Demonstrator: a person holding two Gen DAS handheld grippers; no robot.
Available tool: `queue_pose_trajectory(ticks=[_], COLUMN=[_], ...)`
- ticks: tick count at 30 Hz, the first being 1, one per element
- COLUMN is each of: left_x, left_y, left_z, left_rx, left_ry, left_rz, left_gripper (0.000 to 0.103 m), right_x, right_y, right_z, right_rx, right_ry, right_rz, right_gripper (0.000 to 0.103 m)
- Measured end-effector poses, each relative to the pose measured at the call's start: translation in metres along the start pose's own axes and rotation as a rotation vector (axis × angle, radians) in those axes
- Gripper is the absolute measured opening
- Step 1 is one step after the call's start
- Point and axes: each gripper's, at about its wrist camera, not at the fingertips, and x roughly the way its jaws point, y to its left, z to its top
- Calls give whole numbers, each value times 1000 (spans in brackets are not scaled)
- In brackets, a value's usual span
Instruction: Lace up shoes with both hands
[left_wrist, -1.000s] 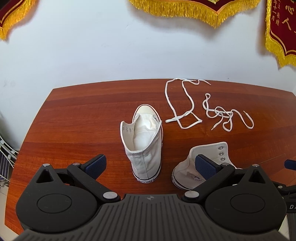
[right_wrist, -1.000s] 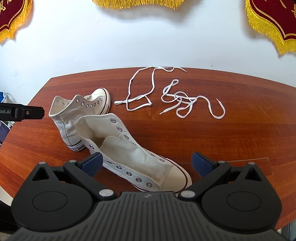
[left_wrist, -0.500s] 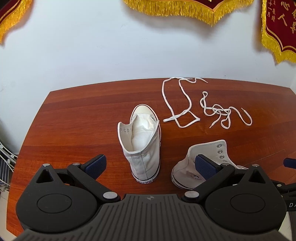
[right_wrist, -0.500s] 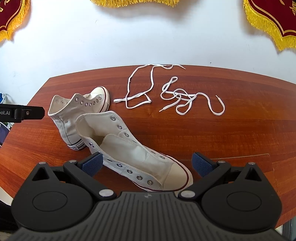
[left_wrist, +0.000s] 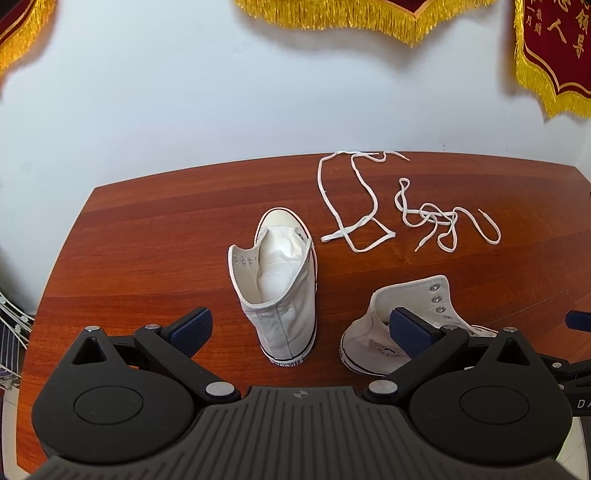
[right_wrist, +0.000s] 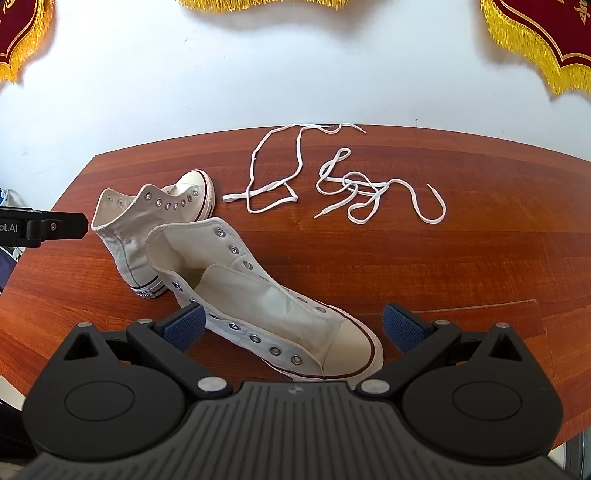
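So two white high-tops (right_wrist: 258, 295) (right_wrist: 155, 218) and two loose laces (right_wrist: 273, 173) (right_wrist: 373, 188) sit on the table (right_wrist: 461, 258), both claws, left gripper (left_wrist: 301, 328) and right gripper (right_wrist: 293, 326), spread wide, gripping nothing.

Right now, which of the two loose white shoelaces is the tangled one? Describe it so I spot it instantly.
On the reddish-brown wooden table, beyond the two white canvas high-top sneakers, lie two flat white laces. The tangled lace lies farther right, knotted into overlapping loops, whereas its neighbour forms one open loop.
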Motion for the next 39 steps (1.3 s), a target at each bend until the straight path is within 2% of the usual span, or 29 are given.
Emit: queue_pose_trajectory(ticks=[5, 9, 14, 16, 21, 26, 30, 34, 39], left_x=[1, 3, 7, 11, 25, 40, 57, 70, 88], left_y=[0, -4, -10, -16, -33, -49, -56, -62, -68], left_z=[1, 4, 11, 14, 20, 25, 29, 30, 30], left_rx=[7, 60, 141, 193, 321, 429, 480, 533, 593], left_ry=[-3, -10, -32, -39, -43, -30, 17, 63, 108], left_rz=[-20, -30, -83, -115, -159, -194, -235, -290, -325], left_gripper=[103, 103, 102, 94, 91, 75, 62, 59, 54], right_x=[2, 8, 16, 20, 30, 38, 43, 46, 50], right_y=[-3, -8, -16, -18, -27, -37, -44, -51, -54], right_z=[-3, -8, -17, -20, -32, -41, -46, -53, -59], right_rx=[5, 11, 16, 20, 28, 61, 107, 149, 188], right_ry=[9, 30, 59, 70, 101, 125, 132, 139, 157], right_rz=[-10, -23, -41, -46, -80, -81, -69, -65, -58], right_gripper=[103, 103, 103, 103, 103, 103, 102, 101, 93])
